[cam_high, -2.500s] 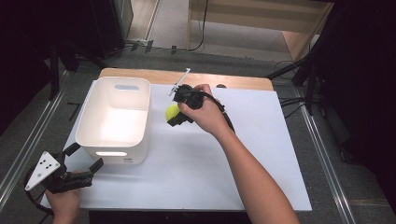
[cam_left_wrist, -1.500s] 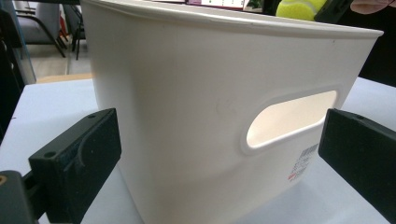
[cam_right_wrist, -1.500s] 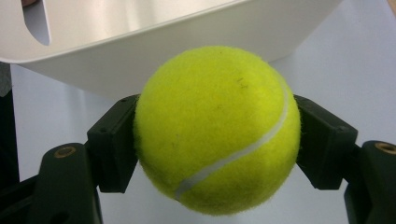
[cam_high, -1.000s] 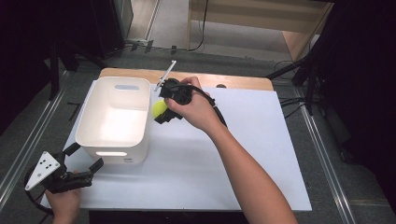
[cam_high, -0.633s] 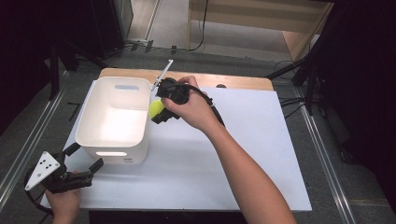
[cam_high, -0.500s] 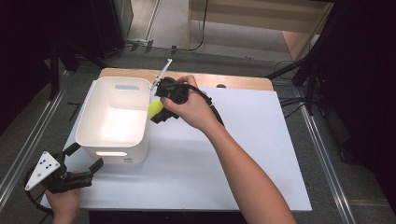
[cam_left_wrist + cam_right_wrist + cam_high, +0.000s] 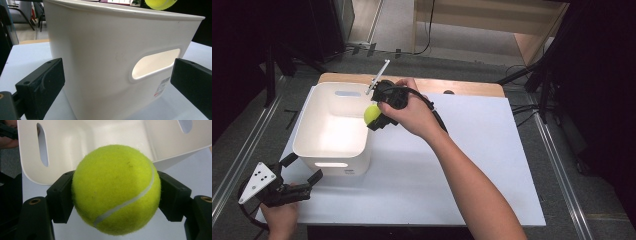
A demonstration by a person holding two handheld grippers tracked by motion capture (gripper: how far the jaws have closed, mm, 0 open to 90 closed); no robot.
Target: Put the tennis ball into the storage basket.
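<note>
Ball (image 7: 371, 114) clamped in right hand-held gripper (image 7: 378, 116), hovering at bin (image 7: 312, 145) rim, 3 o'clock side. Left hand-held gripper (image 7: 299, 172) open, idle. Risk: early release, bounce off rim onto surface (image 7: 472, 165).

Both my forearms are bare, no sleeves. My left gripper (image 7: 301, 169): black body w/ a grey three-cornered plate on top, small dark dots on it, cable looping off at 7 o'clock. Jaws are blocky matte black pads, a brass-ringed screw hole low in the mount. My right gripper (image 7: 375, 119): black too, thick black cable trailing at 4 o'clock, thin white rod sticking out at 11.
</note>
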